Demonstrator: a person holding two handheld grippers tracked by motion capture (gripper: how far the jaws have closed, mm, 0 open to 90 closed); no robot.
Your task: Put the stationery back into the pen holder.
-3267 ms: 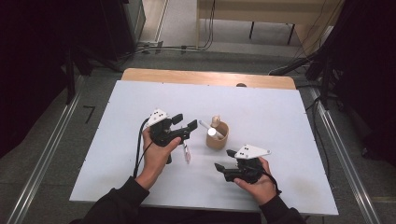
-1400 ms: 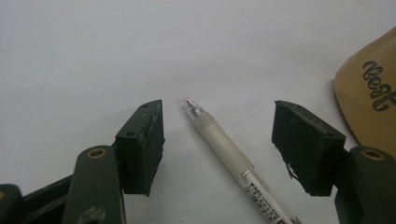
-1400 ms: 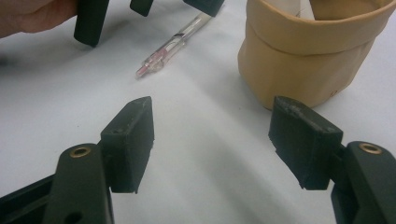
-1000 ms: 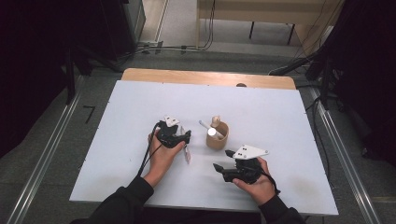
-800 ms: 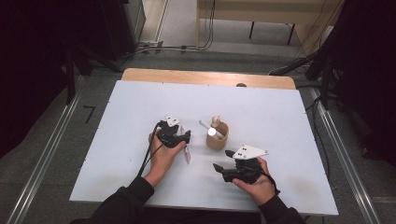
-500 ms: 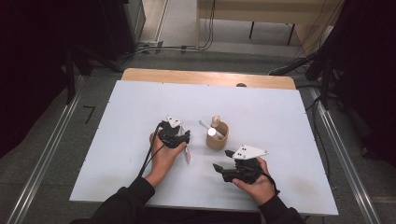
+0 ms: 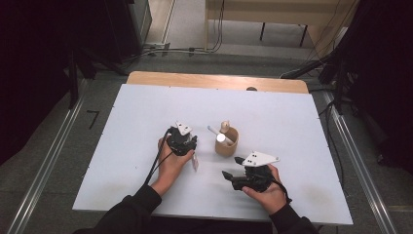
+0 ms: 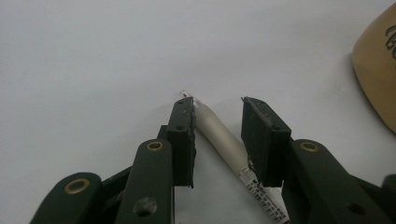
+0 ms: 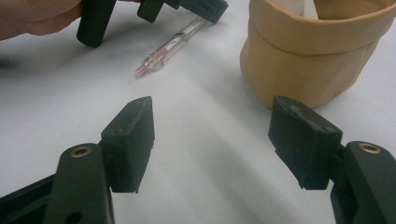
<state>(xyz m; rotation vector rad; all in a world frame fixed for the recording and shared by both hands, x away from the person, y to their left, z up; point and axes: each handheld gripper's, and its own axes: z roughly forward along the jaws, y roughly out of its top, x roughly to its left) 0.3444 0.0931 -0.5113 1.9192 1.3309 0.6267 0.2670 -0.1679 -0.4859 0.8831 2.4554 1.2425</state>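
Note:
A clear pen (image 7: 195,163) with a red inside lies on the white table (image 7: 272,117), left of a tan cup (image 7: 228,145). My left gripper (image 7: 191,153) points down over the pen. In the left gripper view the pen (image 8: 212,128) runs slantwise between the jaws of the left gripper (image 8: 218,140); the jaws have just been closing, one pad touches it and a gap shows at the other. My right gripper (image 7: 232,167) rests open near the front edge, aimed at the gap between the pen (image 9: 170,46) and the cup (image 9: 313,51).
The cup holds a white stick (image 7: 213,131) and a tan knobbed piece (image 7: 225,126). A wooden strip (image 7: 214,80) runs along the table's far edge. Metal rails (image 7: 363,165) flank the table. The left hand (image 9: 37,16) and its gripper (image 9: 154,9) lie ahead of my right gripper.
The left gripper came down from a raised, forward-pointing pose to the pen and has held there for the last second. The right gripper has not moved.

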